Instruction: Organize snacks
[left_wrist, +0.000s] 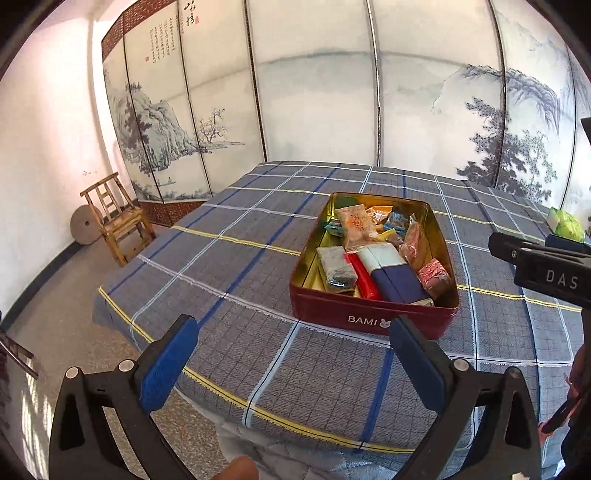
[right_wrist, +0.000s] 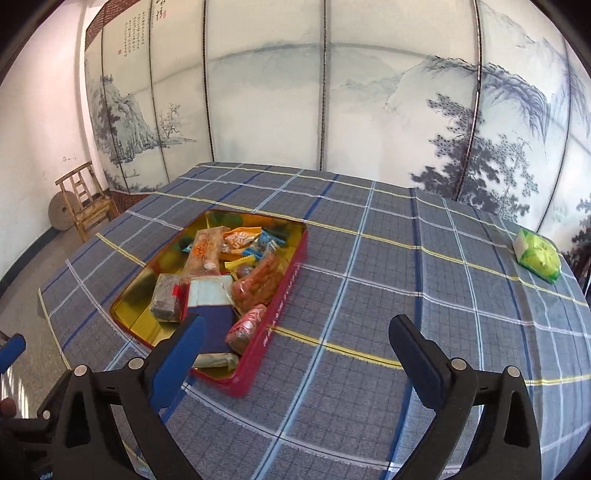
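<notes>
Currently both tongs empty, jaws wide apart: left tongs (left_wrist: 291, 354) just in front of the red tin (left_wrist: 373, 317), right tongs (right_wrist: 295, 350) beside its near corner. Snacks (right_wrist: 221, 273) fill the tin on the checked tabletop (right_wrist: 369, 295). One green packet (right_wrist: 537, 254) lies well apart, far right. Judged: between placements; next move likely a long rightward reach for that packet.

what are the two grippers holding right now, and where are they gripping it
Nothing. The left gripper and right gripper both stand with jaws wide open and empty; the snacks lie in the red tin.
</notes>
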